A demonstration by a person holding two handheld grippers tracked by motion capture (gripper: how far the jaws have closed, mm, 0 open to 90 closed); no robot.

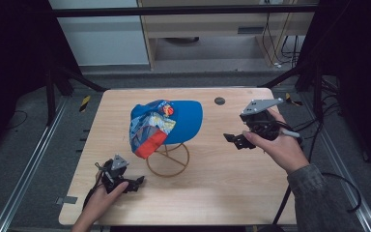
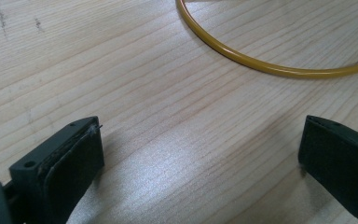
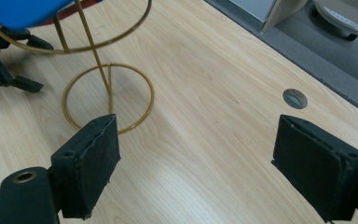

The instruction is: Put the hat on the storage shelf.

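A blue cap [image 1: 174, 121] with a colourful patterned panel sits on top of a gold wire stand [image 1: 168, 162] at the middle of the wooden table [image 1: 212, 193]. My left gripper [image 1: 137, 183] rests low on the table to the left of the stand's base ring [image 2: 270, 65], jaws wide apart with nothing between them. My right gripper [image 1: 234, 138] is held above the table to the right of the cap, open and empty. In the right gripper view the stand's base ring [image 3: 107, 98] and stem lie ahead, with the cap's blue edge [image 3: 23, 11] at the top left.
A round grey cable port [image 1: 219, 101] is set in the table's far edge, also seen as the port [image 3: 294, 98] in the right gripper view. Dark frame posts and cables flank the table. Bare wood lies in front of and to the right of the stand.
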